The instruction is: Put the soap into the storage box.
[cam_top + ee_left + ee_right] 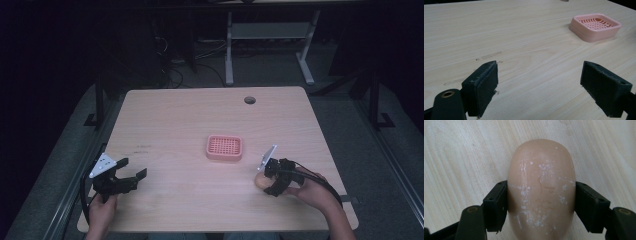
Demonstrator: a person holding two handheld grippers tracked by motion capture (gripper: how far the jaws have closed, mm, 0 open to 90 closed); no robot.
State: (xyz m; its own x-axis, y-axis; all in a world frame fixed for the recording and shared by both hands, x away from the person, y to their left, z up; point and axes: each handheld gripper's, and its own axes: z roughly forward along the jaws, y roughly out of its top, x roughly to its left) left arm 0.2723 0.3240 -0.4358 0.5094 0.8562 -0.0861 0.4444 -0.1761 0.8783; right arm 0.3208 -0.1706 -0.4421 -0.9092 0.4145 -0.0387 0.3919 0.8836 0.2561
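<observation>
**Soap gripped, dish next**

Table [165, 115] first: pale wood, a cable hole at the far edge, me at the near side. Pink dish [224, 147] sits mid-table, slotted top, nothing in it. Soap [261, 180] lies on the table near my right edge, just right of and nearer than the dish.

My right claw [270, 181] is closed on the soap: both pads press its long sides, as the right gripper view shows [541, 190]. My left claw [132, 169] rests low at the near-left, jaws wide apart, holding nothing.

Doing it well, my call: the bar looks rounded and slick, so I keep the squeeze steady across the middle and don't pinch harder, or it may squirt out forward. Lift straight up before travelling, go left and away to the dish, come down level, and open only when the bar sits on the grid.

Views: the right gripper view gives the pad contact and the white scuffs on the soap; from the high view the bar is just a tan blob under the claw. The left gripper view shows the dish [595, 26] and its slats close, plus the bare table between my open left pads [485, 87]. The high view gives the gap between soap and dish.
</observation>
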